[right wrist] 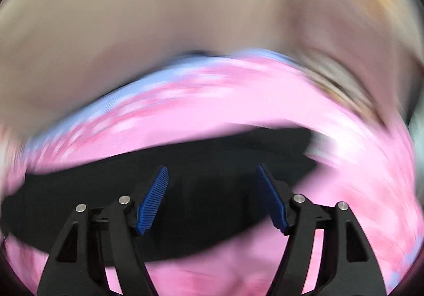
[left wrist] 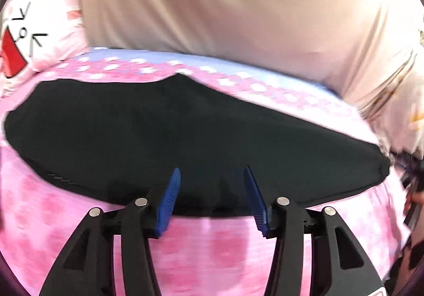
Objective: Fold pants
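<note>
The black pants (left wrist: 164, 134) lie flat as a long dark band across the pink bed sheet (left wrist: 212, 251). My left gripper (left wrist: 212, 172) is open and empty, its blue pads (left wrist: 169, 198) just above the pants' near edge. In the right wrist view the pants (right wrist: 201, 206) lie below my right gripper (right wrist: 213, 170), which is open and empty, with its blue pads (right wrist: 153, 200) over the cloth. The right wrist view is heavily blurred.
A beige padded headboard (left wrist: 225, 4) rises behind the bed. A pink and white cartoon pillow (left wrist: 34, 36) lies at the far left. A pale patterned pillow (left wrist: 405, 100) sits at the right. A dark object (left wrist: 413, 190) shows at the right edge.
</note>
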A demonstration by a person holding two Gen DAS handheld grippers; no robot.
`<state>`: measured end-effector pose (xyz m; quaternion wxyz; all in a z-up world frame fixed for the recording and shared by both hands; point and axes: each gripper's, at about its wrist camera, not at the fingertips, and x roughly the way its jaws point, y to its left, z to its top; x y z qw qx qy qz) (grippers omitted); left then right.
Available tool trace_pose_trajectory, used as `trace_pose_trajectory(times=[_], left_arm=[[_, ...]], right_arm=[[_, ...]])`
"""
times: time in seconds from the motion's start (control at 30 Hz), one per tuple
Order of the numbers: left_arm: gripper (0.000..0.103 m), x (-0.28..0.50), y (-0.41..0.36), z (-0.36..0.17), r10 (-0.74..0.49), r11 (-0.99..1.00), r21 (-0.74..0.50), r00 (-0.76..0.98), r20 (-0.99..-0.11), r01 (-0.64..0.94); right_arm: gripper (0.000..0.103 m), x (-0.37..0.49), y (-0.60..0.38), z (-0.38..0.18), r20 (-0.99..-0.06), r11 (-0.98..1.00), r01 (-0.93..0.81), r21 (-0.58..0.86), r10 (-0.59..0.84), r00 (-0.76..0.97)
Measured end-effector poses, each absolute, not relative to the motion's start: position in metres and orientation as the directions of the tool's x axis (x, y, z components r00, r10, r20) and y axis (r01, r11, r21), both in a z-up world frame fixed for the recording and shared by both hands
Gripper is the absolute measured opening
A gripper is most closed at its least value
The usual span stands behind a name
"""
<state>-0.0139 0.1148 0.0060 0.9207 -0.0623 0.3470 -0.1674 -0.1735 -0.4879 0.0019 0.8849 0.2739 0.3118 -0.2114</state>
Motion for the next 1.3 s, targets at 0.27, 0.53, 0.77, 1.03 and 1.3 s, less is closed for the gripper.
trace_pose_trajectory(times=[0.27,0.53,0.77,1.03,1.3], left_arm=[[0.050,0.005,0.075,-0.011,-0.320,0.947,-0.216,0.667,-0.672,0.237],[0.055,0.005,0.075,-0.018,-0.312,0.950,-0.222,0.652,-0.691,0.219],[0.063,0.003,0.080,-0.016,-0.296,0.955,-0.226,0.670,-0.680,0.192],[0.069,0.003,0.075,-0.015,-0.287,0.958,-0.198,0.668,-0.686,0.209],[0.072,0.004,0.079,-0.015,-0.290,0.957,-0.216,0.669,-0.684,0.195]], right_arm=[[0.058,-0.204,-0.560,-0.036,-0.702,0.658,0.591,0.467,-0.131,0.700],[0.000,-0.154,-0.527,-0.037,-0.705,0.764,0.457,0.455,-0.004,0.709],[0.006,-0.164,-0.539,-0.041,-0.763,0.751,0.578,0.320,-0.158,0.627],[0.044,-0.159,-0.517,-0.027,-0.664,0.756,0.408,0.512,0.047,0.746],[0.009,-0.160,-0.478,0.065,-0.538,0.880,0.297,0.371,-0.057,0.841]])
